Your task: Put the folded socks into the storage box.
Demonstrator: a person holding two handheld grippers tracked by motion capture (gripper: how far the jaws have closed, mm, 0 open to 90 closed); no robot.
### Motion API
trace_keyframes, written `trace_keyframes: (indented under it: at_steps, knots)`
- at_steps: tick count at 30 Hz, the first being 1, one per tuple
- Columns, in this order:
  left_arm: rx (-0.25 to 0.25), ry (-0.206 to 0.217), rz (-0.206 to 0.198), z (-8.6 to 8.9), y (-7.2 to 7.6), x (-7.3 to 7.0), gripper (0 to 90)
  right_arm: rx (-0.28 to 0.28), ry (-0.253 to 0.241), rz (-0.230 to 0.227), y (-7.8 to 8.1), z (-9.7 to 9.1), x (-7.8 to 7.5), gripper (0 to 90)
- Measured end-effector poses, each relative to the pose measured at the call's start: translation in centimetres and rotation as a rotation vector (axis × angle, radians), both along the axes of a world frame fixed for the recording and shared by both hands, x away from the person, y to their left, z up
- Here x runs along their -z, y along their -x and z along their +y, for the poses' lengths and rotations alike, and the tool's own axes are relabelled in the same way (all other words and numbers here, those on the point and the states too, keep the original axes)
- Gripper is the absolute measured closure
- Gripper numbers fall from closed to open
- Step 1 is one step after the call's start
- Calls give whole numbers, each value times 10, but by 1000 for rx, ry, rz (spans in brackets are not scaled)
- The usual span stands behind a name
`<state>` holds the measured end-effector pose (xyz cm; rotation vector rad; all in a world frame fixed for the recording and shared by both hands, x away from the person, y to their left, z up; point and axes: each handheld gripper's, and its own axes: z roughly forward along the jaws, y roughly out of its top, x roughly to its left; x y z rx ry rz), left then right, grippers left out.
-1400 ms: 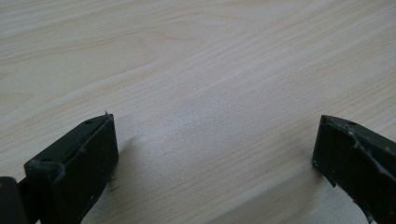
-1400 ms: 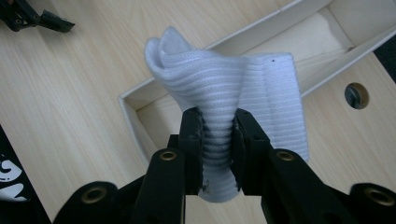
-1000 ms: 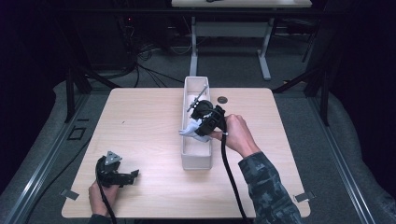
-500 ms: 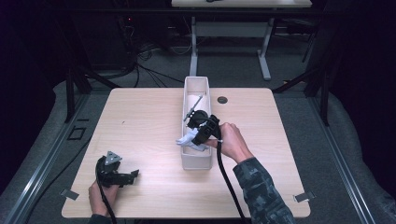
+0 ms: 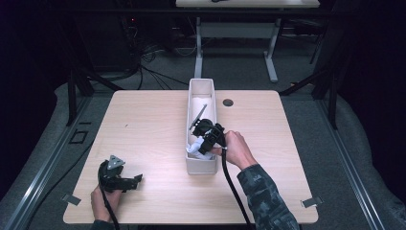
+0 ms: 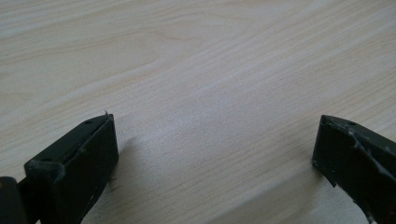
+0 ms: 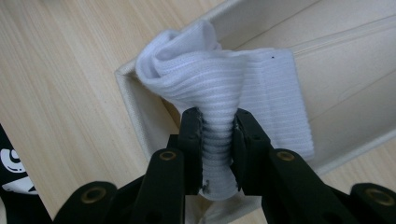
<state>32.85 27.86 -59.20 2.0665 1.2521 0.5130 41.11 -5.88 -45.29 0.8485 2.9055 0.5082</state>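
My right gripper [image 5: 200, 143] [image 7: 217, 133] is shut on a white ribbed sock [image 7: 224, 88] [image 5: 194, 146]. It holds the sock over the near end of a long white bin [image 5: 201, 165] [image 7: 140, 116], with the sock's free end draping over the bin's corner. Near the table's front left corner my left gripper [image 5: 135, 179] [image 6: 215, 144] rests on the wood. Its jaws stand wide open with only bare tabletop between them.
The light wooden table [image 5: 143, 124] has a dark round grommet [image 5: 228, 102] right of the bin's far end. A white item lies further back in the bin [image 5: 200, 103]. A cable trails from the right gripper along the sleeve [image 5: 230, 182].
My right gripper has come down and toward the near end of the bin with the sock in it. The left gripper has stayed put.
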Motion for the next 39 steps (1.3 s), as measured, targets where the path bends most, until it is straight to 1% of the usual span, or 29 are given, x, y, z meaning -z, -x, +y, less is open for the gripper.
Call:
trace_keyframes:
  at_steps: [3,7,10,16,21,25,28,30,33,35,37,39]
  knots:
    - [0,0,0,0,0,0,0,2,4,11,-2,0,6,748]
    - [-1,-1,-1,0,0,0,0,12,8,37,-5,0,13,748]
    - [-1,-1,-1,0,0,0,0,17,-4,54,-7,0,17,748]
    - [-1,-1,-1,0,0,0,0,20,17,66,-9,1,25,748]
    - [0,0,0,0,0,0,0,24,19,91,-12,1,32,744]
    - [-1,-1,-1,0,0,0,0,21,18,97,-13,2,33,739]
    - [-1,-1,-1,0,0,0,0,21,11,92,-13,1,31,702]
    - [-1,-1,-1,0,0,0,0,23,-10,85,-13,-1,28,650]
    - [-1,-1,-1,0,0,0,0,26,-53,76,-12,-5,20,601]
    - [-1,-1,-1,0,0,0,0,29,-60,56,-11,-6,14,549]
    - [-1,-1,-1,0,0,0,0,31,-64,40,-9,-8,8,474]
    - [-1,-1,-1,0,0,0,0,34,-81,19,-7,-10,2,399]
